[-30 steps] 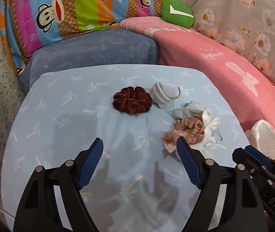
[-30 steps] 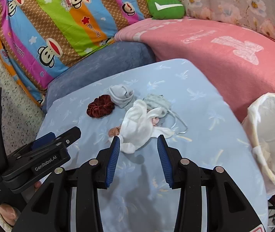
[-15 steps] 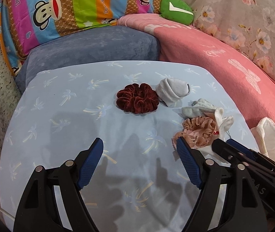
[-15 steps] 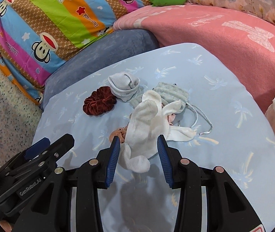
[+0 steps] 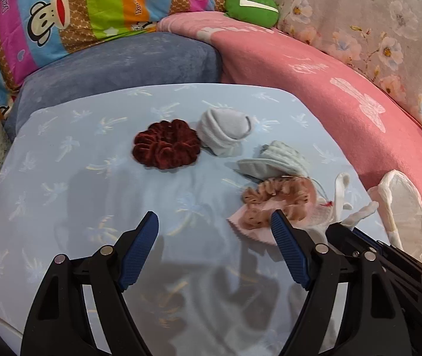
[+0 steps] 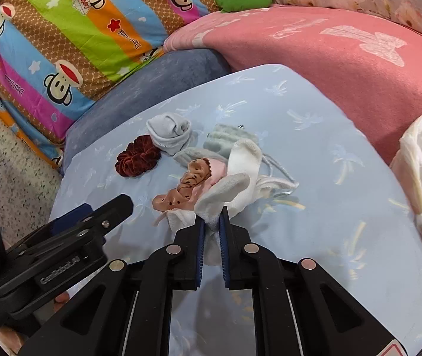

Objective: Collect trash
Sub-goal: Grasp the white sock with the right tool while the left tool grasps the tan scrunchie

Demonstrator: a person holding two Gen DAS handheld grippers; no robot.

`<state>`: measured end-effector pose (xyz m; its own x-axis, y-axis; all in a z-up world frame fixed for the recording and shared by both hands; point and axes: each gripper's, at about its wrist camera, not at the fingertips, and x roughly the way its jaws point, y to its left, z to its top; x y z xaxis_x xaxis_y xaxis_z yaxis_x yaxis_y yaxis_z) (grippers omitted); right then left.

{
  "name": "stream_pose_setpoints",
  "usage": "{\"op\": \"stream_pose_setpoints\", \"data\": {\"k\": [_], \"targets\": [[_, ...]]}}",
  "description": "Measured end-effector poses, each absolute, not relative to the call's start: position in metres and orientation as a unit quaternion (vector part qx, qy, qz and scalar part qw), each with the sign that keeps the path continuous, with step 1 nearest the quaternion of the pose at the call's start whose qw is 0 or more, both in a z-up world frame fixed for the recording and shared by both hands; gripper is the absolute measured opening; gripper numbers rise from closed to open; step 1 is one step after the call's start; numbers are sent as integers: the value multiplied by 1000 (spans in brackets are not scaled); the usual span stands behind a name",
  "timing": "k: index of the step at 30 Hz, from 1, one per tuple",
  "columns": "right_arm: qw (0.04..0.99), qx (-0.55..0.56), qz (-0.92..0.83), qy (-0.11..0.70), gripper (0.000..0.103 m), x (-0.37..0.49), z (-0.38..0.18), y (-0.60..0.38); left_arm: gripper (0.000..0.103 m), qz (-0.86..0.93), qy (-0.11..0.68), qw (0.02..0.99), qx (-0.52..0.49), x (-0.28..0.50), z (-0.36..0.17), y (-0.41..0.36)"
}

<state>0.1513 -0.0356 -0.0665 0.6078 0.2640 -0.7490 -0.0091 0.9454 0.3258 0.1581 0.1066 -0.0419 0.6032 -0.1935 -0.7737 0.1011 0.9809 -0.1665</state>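
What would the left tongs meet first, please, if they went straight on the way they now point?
Probably just the light blue sheet, bare between the open left tongs. Farther along that line lies the dark red scrunchie, though depth is hard to judge in this fisheye view.

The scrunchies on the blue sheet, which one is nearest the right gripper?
The tan spotted scrunchie, beside the white sock pinched by the right gripper; the dark red scrunchie lies farther back.
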Motion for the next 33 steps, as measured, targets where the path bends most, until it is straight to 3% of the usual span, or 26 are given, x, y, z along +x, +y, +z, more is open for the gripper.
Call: {"op": "stream_pose_setpoints", "data": {"k": [18,21,24,27,29,33], "targets": [[902,173,42,394,9,113,-36,-96,74,-122,469,874,-31,161,-67,52],[903,177,44,389,9,111,-33,-99,64,-117,478,870,-33,162,-75,54],[903,177,45,389,9,109,-33,-98,48,-120,492,862,-37,162,-83,57],[903,176,46,390,9,107,-33,-97,31,-128,494,859,-47,157,-83,60],[903,176,47,390,9,106,-32,-97,13,-133,493,859,-50,153,-82,63],[904,176,48,387,9,102,-30,-94,7,-130,487,862,-51,146,-77,68]]}}
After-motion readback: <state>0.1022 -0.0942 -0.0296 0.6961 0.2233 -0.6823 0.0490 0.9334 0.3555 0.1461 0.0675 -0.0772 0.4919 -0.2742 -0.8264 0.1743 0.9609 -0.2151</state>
